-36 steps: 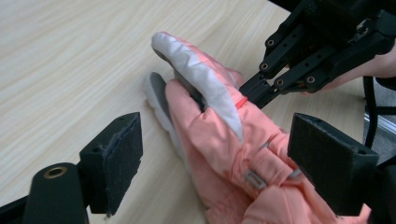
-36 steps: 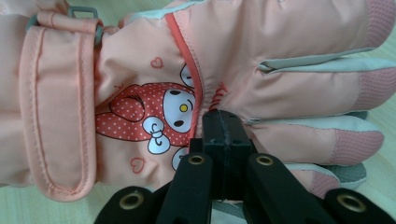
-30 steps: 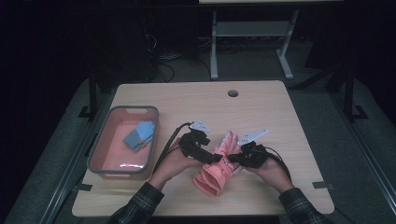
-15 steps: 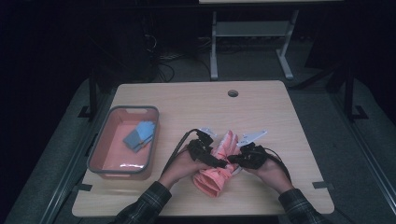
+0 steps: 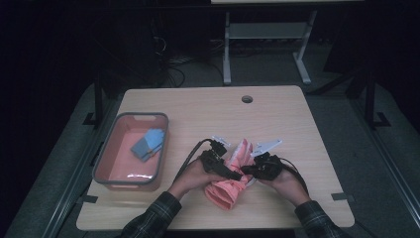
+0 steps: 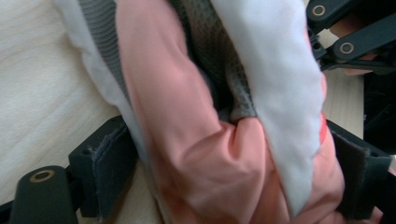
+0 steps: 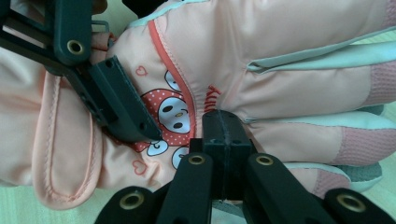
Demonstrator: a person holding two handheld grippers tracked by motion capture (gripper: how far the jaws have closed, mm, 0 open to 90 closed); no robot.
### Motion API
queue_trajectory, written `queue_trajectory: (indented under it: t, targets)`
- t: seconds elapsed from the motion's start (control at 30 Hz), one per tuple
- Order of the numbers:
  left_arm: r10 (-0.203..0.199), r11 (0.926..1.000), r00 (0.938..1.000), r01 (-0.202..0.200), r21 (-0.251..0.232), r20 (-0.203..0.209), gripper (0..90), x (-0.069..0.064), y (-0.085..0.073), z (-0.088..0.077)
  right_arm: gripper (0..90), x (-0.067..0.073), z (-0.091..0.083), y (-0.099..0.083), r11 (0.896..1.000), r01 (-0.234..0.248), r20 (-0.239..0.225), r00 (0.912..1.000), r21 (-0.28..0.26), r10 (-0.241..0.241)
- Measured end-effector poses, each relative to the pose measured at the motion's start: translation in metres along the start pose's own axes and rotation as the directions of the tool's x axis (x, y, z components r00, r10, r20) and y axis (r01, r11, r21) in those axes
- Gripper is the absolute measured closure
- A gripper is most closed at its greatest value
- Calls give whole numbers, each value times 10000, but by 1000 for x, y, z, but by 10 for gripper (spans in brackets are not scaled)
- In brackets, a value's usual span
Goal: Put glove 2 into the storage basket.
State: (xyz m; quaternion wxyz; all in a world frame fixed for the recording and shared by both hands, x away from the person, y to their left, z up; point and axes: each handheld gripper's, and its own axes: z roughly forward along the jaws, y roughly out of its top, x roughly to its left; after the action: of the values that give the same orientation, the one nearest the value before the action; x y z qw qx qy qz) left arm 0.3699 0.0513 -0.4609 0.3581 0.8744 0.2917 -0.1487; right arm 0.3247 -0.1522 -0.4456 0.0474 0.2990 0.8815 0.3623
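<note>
Meeting low over the pink glove (image 5: 232,174), left gripper (image 5: 233,173) clamping it (right gripper (image 5: 247,172) closed)

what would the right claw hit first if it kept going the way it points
Most likely the pink glove: the shut right claw already sits against it, with the left claw just beside.
</note>
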Motion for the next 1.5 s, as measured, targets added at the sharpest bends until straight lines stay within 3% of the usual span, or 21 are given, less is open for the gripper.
queue_trajectory:
  t: [0.23, 0.73, 0.9, 1.1, 1.2, 1.3, 1.37, 1.5]
  targets:
    - [-48, 10000, 9997, 49, -54, 221, 223, 2, -1, 0, 900, -1, 1, 0, 10000, -32, -10, 10000, -11, 32]
    - [243, 9993, 9996, -239, 271, -159, 559, 3, -1, -5, 899, -1, 0, 0, 9997, -115, -95, 9999, -227, 113]
    - [28, 10000, 10000, -28, -41, -96, 609, 3, -2, -7, 705, -3, -12, -3, 9969, -314, -594, 9979, -723, 272]
    - [-61, 9999, 10000, 62, -106, 14, 623, 2, 0, -11, 509, -10, -34, -20, 9872, -647, -512, 9970, -1459, 578]
    - [24, 10000, 10000, -24, -96, 6, 624, 1, 0, -14, 444, -19, -45, -29, 9783, -877, -199, 9961, -1878, 854]
    - [16, 10000, 10000, -16, -83, 24, 624, -2, 1, -18, 365, -30, -49, -39, 9741, -979, 576, 9921, -2040, 1118]
    - [68, 9999, 10000, -68, -87, 24, 627, -3, 2, -20, 316, -37, -48, -45, 9766, -1005, 1208, 9848, -1903, 1249]
    - [193, 9997, 9998, -194, -125, -38, 627, -5, 4, -25, 267, -48, -40, -53, 9802, -1325, 1985, 9669, -1469, 1605]
